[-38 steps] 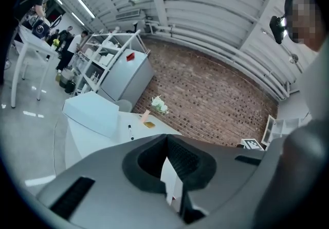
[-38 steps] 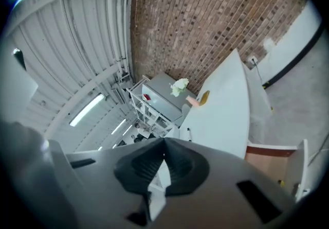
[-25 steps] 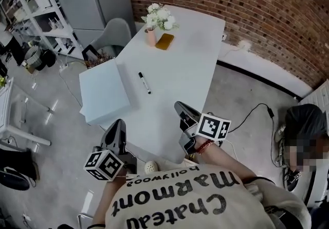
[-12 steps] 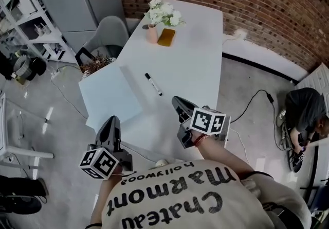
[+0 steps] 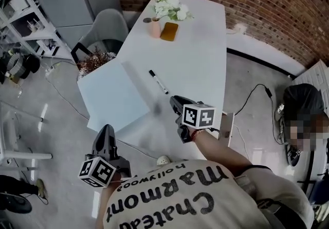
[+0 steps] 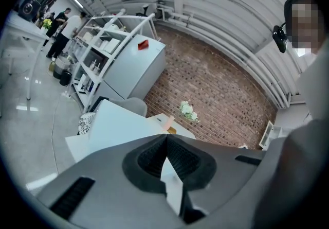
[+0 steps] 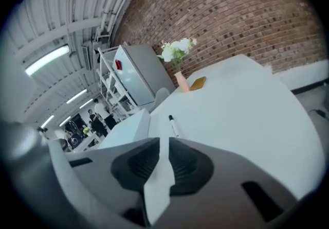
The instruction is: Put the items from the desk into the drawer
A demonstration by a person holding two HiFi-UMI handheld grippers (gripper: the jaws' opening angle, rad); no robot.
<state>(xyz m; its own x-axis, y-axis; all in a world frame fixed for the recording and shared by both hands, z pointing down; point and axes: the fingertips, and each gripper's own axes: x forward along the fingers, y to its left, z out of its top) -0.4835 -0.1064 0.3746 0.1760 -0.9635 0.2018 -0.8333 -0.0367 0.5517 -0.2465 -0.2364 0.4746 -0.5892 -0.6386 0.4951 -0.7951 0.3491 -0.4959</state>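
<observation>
Having moved up the desk (image 5: pixel 205 58) toward the marker (image 5: pixel 158 82) at its eleven o'clock, the right gripper (image 5: pixel 175 102) has just begun parting its empty jaws, while the left gripper (image 5: pixel 106 130) hangs back at seven o'clock with jaws together, so a first pickup looks near.

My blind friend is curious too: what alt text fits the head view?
From above: the right gripper, empty jaws just opening, points at a marker on a white desk, with a flower vase and amber flat object at the far end. The left gripper hangs near a white cabinet beside the desk.
</observation>
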